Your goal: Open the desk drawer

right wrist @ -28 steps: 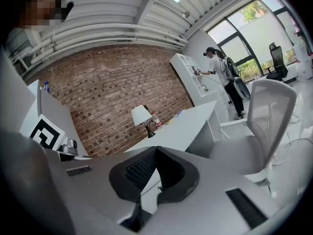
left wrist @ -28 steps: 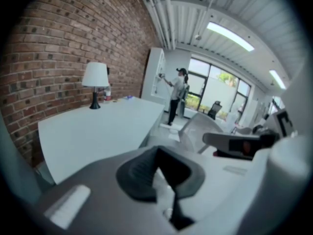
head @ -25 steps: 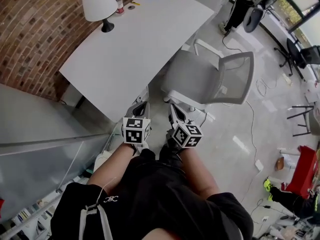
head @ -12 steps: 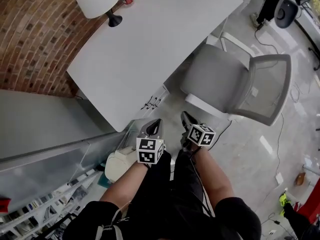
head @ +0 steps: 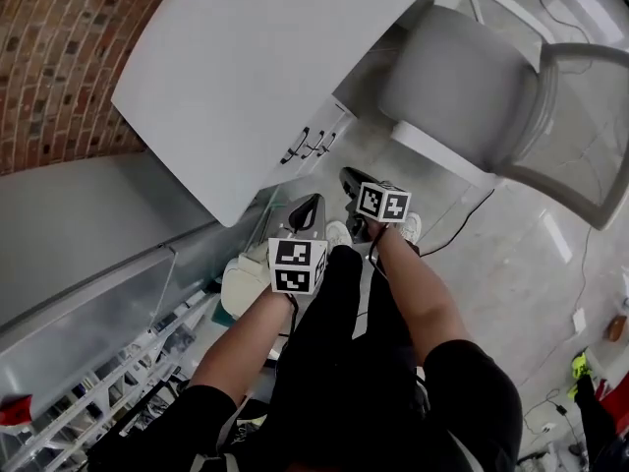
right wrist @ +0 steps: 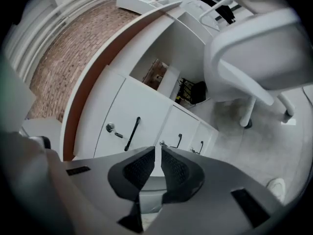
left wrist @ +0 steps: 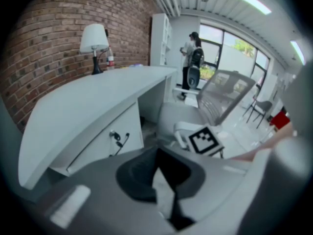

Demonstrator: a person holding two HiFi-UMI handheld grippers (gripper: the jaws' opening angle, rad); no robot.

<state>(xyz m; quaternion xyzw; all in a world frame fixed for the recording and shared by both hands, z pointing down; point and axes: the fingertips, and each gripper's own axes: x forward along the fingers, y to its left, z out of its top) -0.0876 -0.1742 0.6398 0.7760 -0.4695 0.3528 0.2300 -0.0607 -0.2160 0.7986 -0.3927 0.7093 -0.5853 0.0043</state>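
Both tongs are carried low and forward, in front of the person's legs, and aimed at the drawer unit [right wrist: 146, 126] tucked under the near end of the white counter [head: 265, 57]. This looks like an approach, not a grasp. The left tongs [head: 306, 207] have their pads together with nothing between them. The right tongs [head: 350, 178] show only a hairline gap and are also empty. They point at the unit from just off its face.

The unit shows three white fronts side by side in the right gripper view, each with a slim black handle [right wrist: 132, 133]. A small lock or key [right wrist: 111, 128] sits beside the nearest handle. All three fronts lie flush, so the drawer is not yet open, and I cannot tell which one is meant. The right tongs will probably have to part before they can close on a handle.

The counter top is bare at this end, and a table lamp [left wrist: 93, 38] stands at its far end by the brick wall [head: 59, 57]. A grey office chair [head: 462, 77] stands by the counter's long open edge, on a glossy pale floor [head: 511, 264] with trailing cables.
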